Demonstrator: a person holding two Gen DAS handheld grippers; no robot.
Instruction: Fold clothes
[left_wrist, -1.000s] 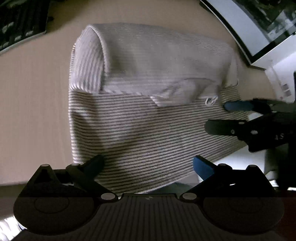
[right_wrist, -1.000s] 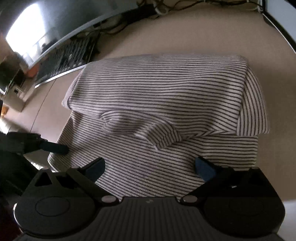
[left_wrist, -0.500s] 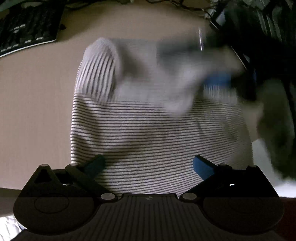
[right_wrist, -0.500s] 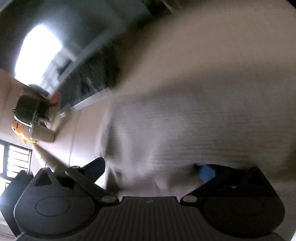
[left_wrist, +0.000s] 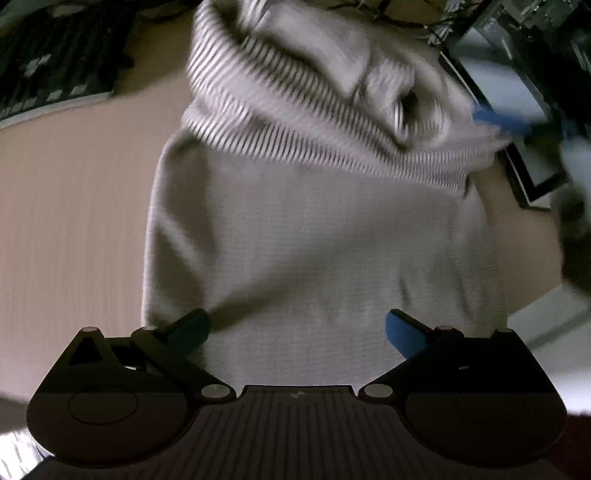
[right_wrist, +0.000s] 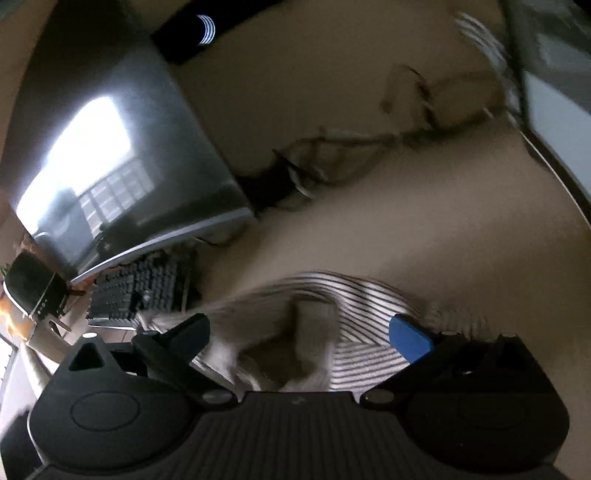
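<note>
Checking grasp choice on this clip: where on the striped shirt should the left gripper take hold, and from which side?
The near hem of the striped shirt, coming in low from the near side. That edge lies flat on the desk between the left gripper's spread fingers, while the far end is bunched up by the right gripper. The blur hides how the layers lie.

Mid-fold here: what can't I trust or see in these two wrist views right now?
- Left wrist: right claw at the striped shirt is motion-blurred; grip unclear.
- Left wrist: the shirt's near hem is hidden behind the left claw.
- Right wrist: the shirt's folds are smeared, mostly cut off below.
</note>
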